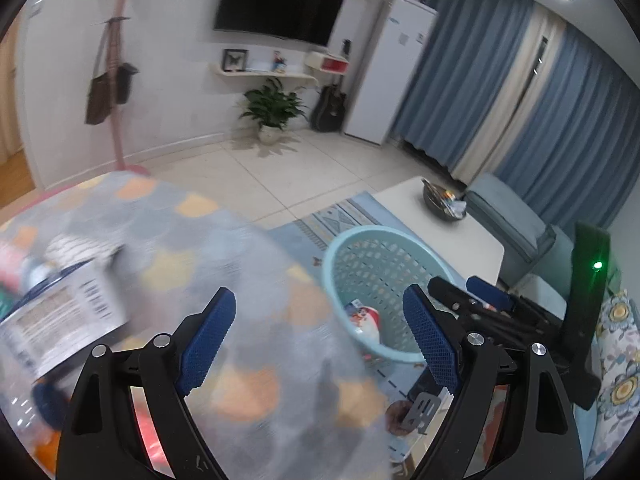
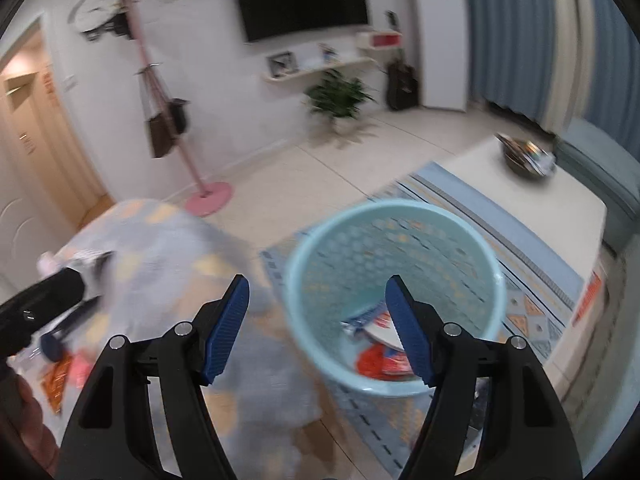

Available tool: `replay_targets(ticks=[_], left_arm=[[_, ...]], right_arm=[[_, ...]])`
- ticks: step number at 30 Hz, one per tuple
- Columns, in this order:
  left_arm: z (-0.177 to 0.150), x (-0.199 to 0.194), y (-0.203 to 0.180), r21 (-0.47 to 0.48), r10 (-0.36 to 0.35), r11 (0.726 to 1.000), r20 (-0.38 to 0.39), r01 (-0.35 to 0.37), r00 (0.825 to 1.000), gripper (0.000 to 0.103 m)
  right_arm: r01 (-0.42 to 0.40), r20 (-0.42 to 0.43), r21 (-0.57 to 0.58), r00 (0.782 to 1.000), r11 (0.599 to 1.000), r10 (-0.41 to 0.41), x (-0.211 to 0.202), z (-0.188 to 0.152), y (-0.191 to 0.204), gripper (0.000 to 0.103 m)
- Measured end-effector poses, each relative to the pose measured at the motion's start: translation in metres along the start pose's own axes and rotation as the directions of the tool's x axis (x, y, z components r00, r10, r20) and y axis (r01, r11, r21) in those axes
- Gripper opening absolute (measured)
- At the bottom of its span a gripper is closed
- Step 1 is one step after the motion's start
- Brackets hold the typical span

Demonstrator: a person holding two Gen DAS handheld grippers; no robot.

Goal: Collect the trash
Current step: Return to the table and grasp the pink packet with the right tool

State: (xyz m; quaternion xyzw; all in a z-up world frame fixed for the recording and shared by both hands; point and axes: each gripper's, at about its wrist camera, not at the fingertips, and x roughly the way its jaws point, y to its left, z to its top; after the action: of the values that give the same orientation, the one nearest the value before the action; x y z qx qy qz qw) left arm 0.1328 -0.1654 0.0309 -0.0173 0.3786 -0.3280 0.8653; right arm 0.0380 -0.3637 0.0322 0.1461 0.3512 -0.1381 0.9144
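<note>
Both grippers stand apart with nothing between the pads: the left gripper (image 1: 320,336) hangs over a round table (image 1: 168,240) draped in a grey and orange hexagon cloth, the right gripper (image 2: 318,328) just above a pale blue perforated basket (image 2: 400,220) on the patterned rug (image 2: 532,280). Wrappers (image 2: 380,356), red and white, lie in the basket's bottom. More packets, too blurred to make out, sit on the table near a printed box (image 1: 68,312). Beyond stands a white coffee table (image 1: 420,216) with a dark bowl (image 1: 442,202)
</note>
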Motion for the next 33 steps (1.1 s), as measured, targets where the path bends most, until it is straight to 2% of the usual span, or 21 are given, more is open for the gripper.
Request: replay_targets(ticks=[4, 6, 10, 14, 18, 20, 22, 24, 28, 30, 33], left_arm=[[-0.01, -0.037, 0.036, -0.052, 0.066, 0.997, 0.043, -0.064, 0.997, 0.084], [-0.013, -0.058, 0.059, -0.087, 0.113, 0.99, 0.064, -0.107, 0.992, 0.084], [-0.026, -0.108, 0.117, -0.196, 0.236, 0.957, 0.106, -0.213, 0.966, 0.088], [-0.038, -0.142, 0.165, -0.276, 0.336, 0.914, 0.101, -0.298, 0.937, 0.088], [-0.059, -0.16, 0.215, -0.365, 0.41, 0.856, 0.046, -0.367, 0.911, 0.088], [-0.068, -0.164, 0.233, -0.399, 0.418, 0.836, 0.019, -0.377, 0.908, 0.087], [-0.077, -0.162, 0.246, -0.431, 0.409, 0.822, -0.01, -0.373, 0.913, 0.087], [-0.085, -0.156, 0.257, -0.454, 0.377, 0.82, -0.03, -0.349, 0.926, 0.086], [-0.092, -0.144, 0.27, -0.472, 0.292, 0.834, -0.061, -0.285, 0.954, 0.074], [-0.097, -0.14, 0.267, -0.474, 0.237, 0.85, -0.047, -0.231, 0.97, 0.071], [-0.107, -0.139, 0.259, -0.479, 0.176, 0.86, -0.048, -0.177, 0.983, 0.066]], right_arm=[[-0.08, 0.036, -0.098, 0.996, 0.992, 0.084, -0.018, -0.005, 0.051, 0.068], [-0.118, 0.05, -0.15, 0.991, 0.982, 0.127, -0.026, -0.01, 0.076, 0.072], [-0.191, 0.065, -0.277, 0.974, 0.942, 0.216, -0.038, -0.025, 0.128, 0.076], [-0.242, 0.02, -0.363, 0.963, 0.9, 0.267, -0.035, -0.044, 0.165, 0.08], [-0.309, -0.096, -0.419, 0.95, 0.854, 0.297, -0.015, -0.064, 0.193, 0.08], [-0.328, -0.146, -0.451, 0.945, 0.83, 0.293, -0.002, -0.073, 0.207, 0.081], [-0.323, -0.172, -0.473, 0.946, 0.82, 0.274, 0.008, -0.079, 0.215, 0.082], [-0.349, -0.222, -0.48, 0.936, 0.805, 0.273, 0.02, -0.084, 0.221, 0.082], [-0.396, -0.315, -0.474, 0.91, 0.786, 0.268, 0.038, -0.089, 0.225, 0.082], [-0.393, -0.313, -0.485, 0.912, 0.781, 0.265, 0.035, -0.092, 0.225, 0.082], [-0.409, -0.318, -0.49, 0.906, 0.77, 0.279, 0.03, -0.095, 0.224, 0.056]])
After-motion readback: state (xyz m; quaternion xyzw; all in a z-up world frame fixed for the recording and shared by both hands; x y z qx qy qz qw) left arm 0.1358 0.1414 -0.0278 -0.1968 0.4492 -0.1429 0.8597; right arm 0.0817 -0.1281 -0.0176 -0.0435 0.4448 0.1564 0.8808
